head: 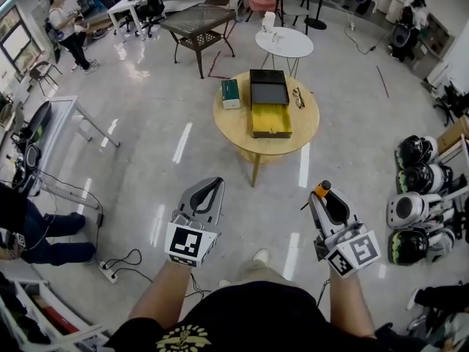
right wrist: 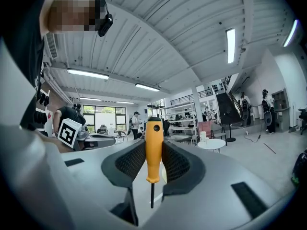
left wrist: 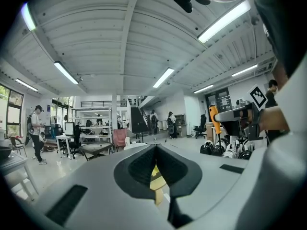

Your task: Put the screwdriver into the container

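We hold the right tool (right wrist: 154, 163) with its jaws clamped on the orange handle of the screwdriver (right wrist: 154, 147). The screwdriver stands upright between them in the right gripper view, its thin black shaft pointing back towards the camera. In the head view the handle's end shows just past the jaw tips. The left tool (left wrist: 155, 163) has its jaws together with nothing between them. Both tools hang over the floor (head: 146, 160), well apart from the round wooden surface (head: 236, 127) ahead of us. On that surface sits the container (head: 268, 86), a black box whose yellow drawer (head: 271, 121) stands open towards us. A green box (head: 231, 94) stands just beside it on the left and a pair of glasses (head: 298, 97) lies on its right. Beyond it stands a small white table (head: 284, 42), and helmets (head: 414, 196) are stacked at our right
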Demonstrator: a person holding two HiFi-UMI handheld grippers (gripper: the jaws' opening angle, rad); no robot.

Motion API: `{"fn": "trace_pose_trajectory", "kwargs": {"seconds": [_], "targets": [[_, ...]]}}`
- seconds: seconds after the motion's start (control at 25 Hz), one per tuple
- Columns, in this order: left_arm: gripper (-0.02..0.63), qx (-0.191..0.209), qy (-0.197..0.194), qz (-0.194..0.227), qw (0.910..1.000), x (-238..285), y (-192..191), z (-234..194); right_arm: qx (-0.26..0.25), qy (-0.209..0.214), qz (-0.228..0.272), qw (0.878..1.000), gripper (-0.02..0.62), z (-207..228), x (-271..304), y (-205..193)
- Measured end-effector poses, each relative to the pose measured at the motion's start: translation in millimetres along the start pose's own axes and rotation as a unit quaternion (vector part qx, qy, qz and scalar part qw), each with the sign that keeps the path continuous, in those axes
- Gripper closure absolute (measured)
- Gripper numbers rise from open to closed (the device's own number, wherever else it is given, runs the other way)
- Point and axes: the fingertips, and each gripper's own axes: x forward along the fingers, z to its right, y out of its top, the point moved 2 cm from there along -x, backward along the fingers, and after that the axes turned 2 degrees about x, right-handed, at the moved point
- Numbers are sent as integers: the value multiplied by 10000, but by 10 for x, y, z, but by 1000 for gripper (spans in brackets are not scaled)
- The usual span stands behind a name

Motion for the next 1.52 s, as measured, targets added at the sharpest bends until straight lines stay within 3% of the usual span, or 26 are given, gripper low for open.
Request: {"fn": "trace_pose_trajectory", "kwargs": {"seconds": [0.56,0.88,1.52], "targets": [[591,33,485,292,9984,491,383,97,-136,316,150,9993,476,673,83,259],[591,119,754,174,9969,524,435,121,65,412,228,9989,476,939,64,249],[591,164,645,177,9976,545,529,195,49,535,236,9983,476,986,49,250]]}}
